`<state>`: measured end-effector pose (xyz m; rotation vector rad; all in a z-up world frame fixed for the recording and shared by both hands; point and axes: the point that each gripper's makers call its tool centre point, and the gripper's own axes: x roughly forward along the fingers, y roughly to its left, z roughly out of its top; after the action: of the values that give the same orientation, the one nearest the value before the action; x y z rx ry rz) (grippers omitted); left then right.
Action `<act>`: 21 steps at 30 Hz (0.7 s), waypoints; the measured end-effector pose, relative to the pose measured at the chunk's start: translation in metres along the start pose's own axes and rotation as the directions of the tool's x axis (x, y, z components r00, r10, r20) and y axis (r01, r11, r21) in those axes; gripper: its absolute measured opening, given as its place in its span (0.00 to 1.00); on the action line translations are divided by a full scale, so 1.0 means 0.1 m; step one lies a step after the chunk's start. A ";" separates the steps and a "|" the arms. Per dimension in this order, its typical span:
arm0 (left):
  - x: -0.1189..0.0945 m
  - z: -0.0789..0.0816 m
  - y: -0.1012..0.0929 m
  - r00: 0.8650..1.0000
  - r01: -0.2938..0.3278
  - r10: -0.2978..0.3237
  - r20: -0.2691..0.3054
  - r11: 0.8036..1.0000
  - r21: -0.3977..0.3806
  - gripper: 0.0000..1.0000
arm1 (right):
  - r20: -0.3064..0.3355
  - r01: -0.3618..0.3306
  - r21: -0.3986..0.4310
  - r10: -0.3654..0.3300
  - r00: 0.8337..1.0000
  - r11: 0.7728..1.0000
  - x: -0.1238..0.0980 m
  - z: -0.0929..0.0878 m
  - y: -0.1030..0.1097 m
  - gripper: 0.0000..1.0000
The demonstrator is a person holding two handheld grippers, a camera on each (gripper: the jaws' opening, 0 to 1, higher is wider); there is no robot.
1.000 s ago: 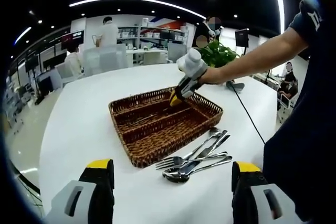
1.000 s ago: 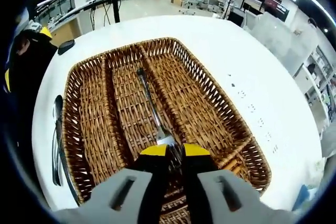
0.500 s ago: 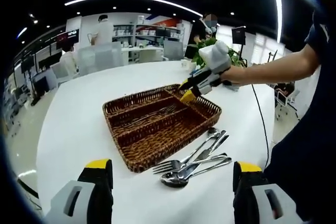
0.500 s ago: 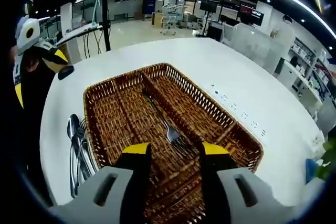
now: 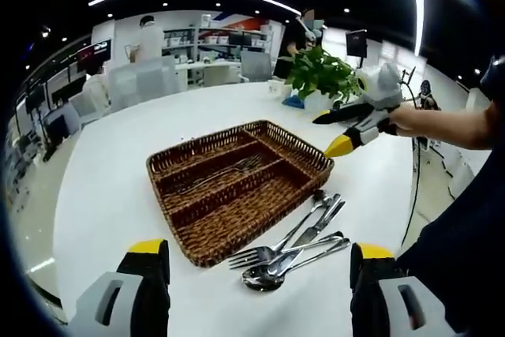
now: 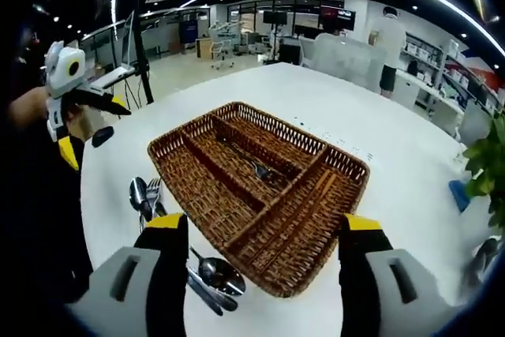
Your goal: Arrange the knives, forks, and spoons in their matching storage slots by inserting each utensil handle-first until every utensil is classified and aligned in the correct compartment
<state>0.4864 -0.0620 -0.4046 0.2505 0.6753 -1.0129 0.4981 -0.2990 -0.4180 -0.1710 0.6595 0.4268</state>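
One fork (image 5: 229, 173) lies in the middle slot of the wicker tray (image 5: 207, 249); remaining cutlery pile (image 5: 292, 244) sits just beside its near edge. Your right gripper (image 6: 260, 230) and left gripper (image 5: 260, 254) both gape, empty. Next, likely: grasp another piece from the pile, sort it handle-first

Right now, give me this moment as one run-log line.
fork: in tray middle slot | right gripper: open, beside tray | left gripper: open | pile: on table
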 end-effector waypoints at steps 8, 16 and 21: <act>0.00 -0.02 -0.03 1.000 0.009 -0.009 -0.001 1.000 0.005 1.00 | -0.020 0.040 0.025 -0.040 0.999 0.999 -0.29 -0.22 0.03 0.99; -0.03 -0.06 -0.03 1.000 0.009 -0.009 0.010 1.000 -0.013 1.00 | -0.016 0.066 0.038 -0.066 0.998 0.997 -0.50 -0.26 0.09 0.99; -0.03 -0.11 -0.02 1.000 0.012 -0.012 0.005 1.000 -0.014 0.98 | -0.012 0.072 0.049 -0.071 0.997 0.996 -0.51 -0.26 0.12 0.99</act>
<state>0.4795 -0.0557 -0.4108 0.2317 0.6801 -1.0196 0.4425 -0.3128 -0.4072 -0.1492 0.6714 0.3406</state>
